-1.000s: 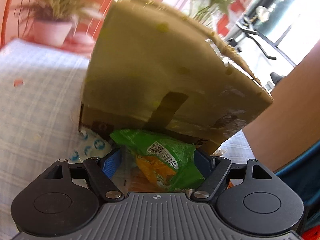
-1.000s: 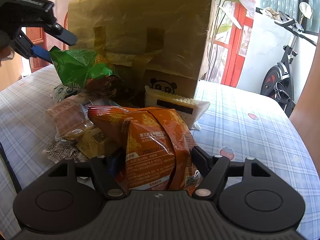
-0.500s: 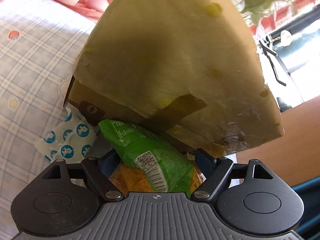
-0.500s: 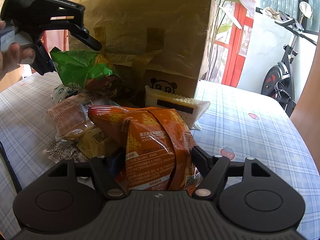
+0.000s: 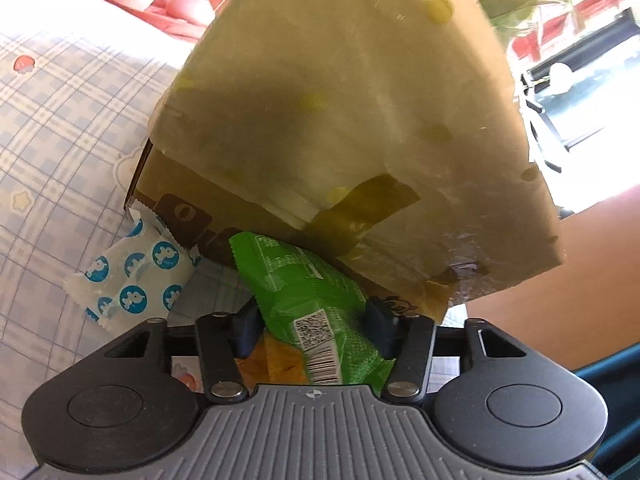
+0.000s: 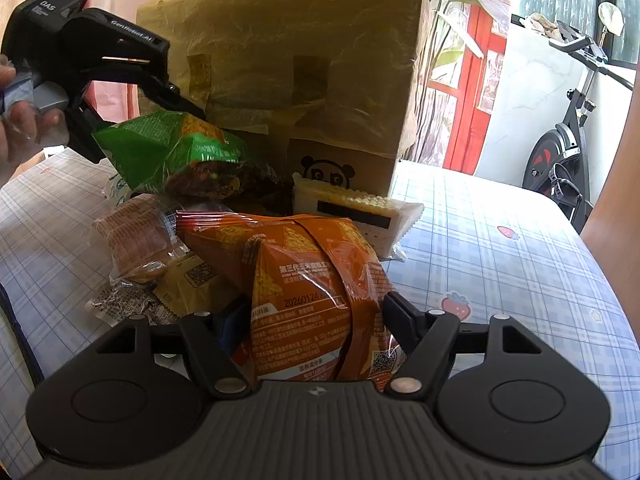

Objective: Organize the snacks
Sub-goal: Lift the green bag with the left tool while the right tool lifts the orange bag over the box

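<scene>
My left gripper (image 5: 312, 316) is shut on a green snack bag (image 5: 304, 300) and holds it in the air close to the side of a tall cardboard box (image 5: 340, 120). In the right wrist view the left gripper (image 6: 132, 120) and the green bag (image 6: 176, 156) hang above the snack pile, in front of the box (image 6: 280, 80). My right gripper (image 6: 316, 320) is shut on an orange snack bag (image 6: 304, 276), low over the table. A cracker pack (image 6: 352, 212) leans at the box's foot.
A blue-dotted white packet (image 5: 132, 276) lies by the box corner. A bread bun pack (image 6: 132, 236), a yellow packet (image 6: 192, 284) and a dark printed packet (image 6: 120, 308) lie left of the orange bag. The checked tablecloth (image 6: 500, 272) extends right. An exercise bike (image 6: 568, 152) stands behind.
The left gripper has risen with the green bag and tilted downward toward the box. The right gripper and orange bag have stayed still.
</scene>
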Demonstrator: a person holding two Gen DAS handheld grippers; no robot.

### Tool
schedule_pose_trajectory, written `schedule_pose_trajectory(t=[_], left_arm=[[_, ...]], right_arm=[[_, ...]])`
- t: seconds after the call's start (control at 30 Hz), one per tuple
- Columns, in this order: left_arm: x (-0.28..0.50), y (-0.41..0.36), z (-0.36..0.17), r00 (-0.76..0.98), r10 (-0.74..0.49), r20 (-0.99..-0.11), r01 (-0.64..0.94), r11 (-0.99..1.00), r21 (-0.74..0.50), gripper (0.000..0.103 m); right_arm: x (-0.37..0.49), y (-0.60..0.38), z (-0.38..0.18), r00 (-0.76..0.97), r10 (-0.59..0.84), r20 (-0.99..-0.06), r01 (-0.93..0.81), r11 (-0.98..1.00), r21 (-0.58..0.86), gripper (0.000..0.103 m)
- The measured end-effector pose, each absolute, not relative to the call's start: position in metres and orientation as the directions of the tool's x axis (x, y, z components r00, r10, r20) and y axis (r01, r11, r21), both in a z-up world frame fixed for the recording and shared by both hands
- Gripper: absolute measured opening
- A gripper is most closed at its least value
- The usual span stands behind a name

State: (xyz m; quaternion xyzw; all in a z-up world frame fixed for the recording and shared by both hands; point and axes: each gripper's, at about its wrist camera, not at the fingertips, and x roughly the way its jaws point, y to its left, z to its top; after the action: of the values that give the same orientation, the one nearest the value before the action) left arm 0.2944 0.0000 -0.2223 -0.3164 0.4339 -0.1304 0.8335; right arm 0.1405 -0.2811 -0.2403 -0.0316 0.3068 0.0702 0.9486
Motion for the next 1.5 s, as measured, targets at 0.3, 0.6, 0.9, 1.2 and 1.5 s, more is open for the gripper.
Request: schedule_pose_trajectory(t=[0.3,0.6,0.9,1.2,1.5], left_arm=[[0.268,0.010,-0.199,0.633,-0.498,-0.593,0.088,0.807,-0.584,0.043],[0.241,0.022,-0.176,0.692,-0.475,-0.543,0.171,0.839,-0.517,0.039],[0.223,0.037,-0.166,0.728,-0.454,-0.513,0.164,0.843,-0.512,0.036],[0.211,0.038,-0.155,0.757,-0.460,-0.465,0.201,0.840,-0.503,0.033],[0.201,0.047,-0.145,0.775,-0.469,-0.423,0.229,0.832,-0.505,0.032]], right_arm=[[0.135,-0.278,-0.235,0.802,0.148,-0.578,-0.159,0.987,0.032,0.068],[0.127,-0.286,-0.225,0.810,0.156,-0.565,-0.127,0.988,0.091,0.065],[0.118,-0.285,-0.210,0.827,0.161,-0.539,-0.118,0.986,0.114,0.065],[0.118,-0.276,-0.189,0.848,0.172,-0.502,-0.142,0.985,0.097,0.065],[0.119,-0.270,-0.171,0.871,0.164,-0.464,-0.142,0.987,0.081,0.065]])
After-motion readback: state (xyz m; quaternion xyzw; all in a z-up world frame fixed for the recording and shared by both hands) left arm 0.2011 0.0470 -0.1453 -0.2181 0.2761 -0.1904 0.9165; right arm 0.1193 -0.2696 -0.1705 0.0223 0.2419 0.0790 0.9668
